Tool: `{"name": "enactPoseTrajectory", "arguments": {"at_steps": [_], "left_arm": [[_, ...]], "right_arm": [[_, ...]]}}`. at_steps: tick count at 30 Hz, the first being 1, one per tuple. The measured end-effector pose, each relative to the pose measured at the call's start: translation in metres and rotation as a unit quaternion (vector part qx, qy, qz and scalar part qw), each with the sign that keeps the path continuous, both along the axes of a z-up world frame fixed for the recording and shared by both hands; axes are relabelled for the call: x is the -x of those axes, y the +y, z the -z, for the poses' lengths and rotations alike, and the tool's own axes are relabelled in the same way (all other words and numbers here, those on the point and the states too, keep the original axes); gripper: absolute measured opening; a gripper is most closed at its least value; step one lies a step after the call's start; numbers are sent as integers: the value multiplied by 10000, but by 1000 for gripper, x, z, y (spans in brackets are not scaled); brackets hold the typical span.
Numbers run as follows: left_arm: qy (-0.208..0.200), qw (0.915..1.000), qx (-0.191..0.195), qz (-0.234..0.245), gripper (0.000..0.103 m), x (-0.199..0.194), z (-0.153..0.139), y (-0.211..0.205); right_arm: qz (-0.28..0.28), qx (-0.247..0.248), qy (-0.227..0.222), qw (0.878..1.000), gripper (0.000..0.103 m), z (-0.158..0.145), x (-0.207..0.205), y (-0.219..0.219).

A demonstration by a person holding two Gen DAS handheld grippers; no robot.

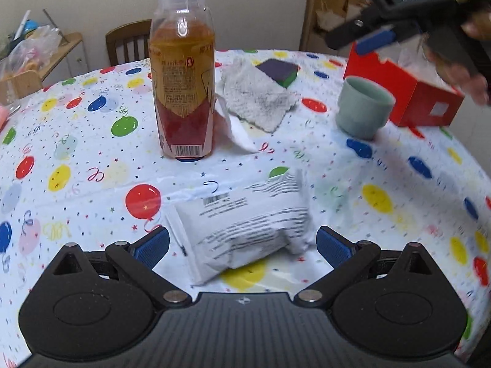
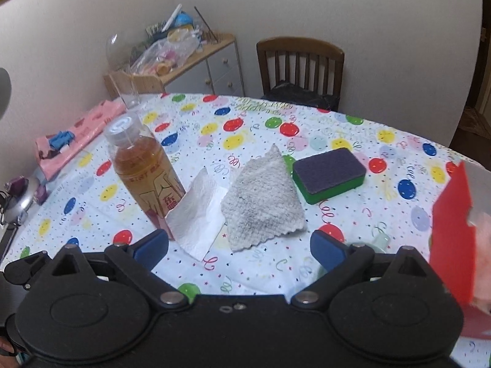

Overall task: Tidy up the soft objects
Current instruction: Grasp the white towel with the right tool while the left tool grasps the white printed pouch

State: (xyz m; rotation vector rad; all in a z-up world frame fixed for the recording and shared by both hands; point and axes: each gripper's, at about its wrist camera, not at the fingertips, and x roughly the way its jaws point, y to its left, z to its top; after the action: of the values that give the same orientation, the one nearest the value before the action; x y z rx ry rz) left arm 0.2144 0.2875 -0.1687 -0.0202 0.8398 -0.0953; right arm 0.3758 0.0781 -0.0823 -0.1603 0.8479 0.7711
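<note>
A white printed soft pack (image 1: 245,230) lies on the balloon tablecloth between the wide-apart fingers of my open left gripper (image 1: 242,247). Farther back lie a grey fluffy cloth (image 1: 260,95) (image 2: 264,202), a white paper napkin (image 1: 236,128) (image 2: 196,217) and a purple-and-green sponge (image 1: 280,72) (image 2: 328,174). My right gripper (image 2: 239,250) hovers open and empty above the table, just short of the napkin and cloth; it also appears at the top right of the left wrist view (image 1: 365,40). A red open box (image 1: 408,92) (image 2: 451,233) stands at the right.
A tea bottle (image 1: 184,92) (image 2: 144,178) stands upright beside the napkin. A pale green cup (image 1: 362,107) sits in front of the red box. Pink packaging (image 2: 76,135) and a glass (image 2: 130,92) lie at the far left edge. A wooden chair (image 2: 300,67) stands behind the table.
</note>
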Motion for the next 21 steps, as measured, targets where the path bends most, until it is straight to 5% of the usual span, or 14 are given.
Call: {"name": "enactPoseTrajectory", "arguments": {"at_steps": [14, 21], "left_arm": [[-121, 9888, -431, 1422, 103, -29, 15, -6], [-204, 9857, -489, 1598, 103, -41, 22, -8]], "right_arm": [[164, 720, 210, 9970, 88, 41, -75, 60], [457, 770, 552, 9944, 81, 66, -99, 79]]}}
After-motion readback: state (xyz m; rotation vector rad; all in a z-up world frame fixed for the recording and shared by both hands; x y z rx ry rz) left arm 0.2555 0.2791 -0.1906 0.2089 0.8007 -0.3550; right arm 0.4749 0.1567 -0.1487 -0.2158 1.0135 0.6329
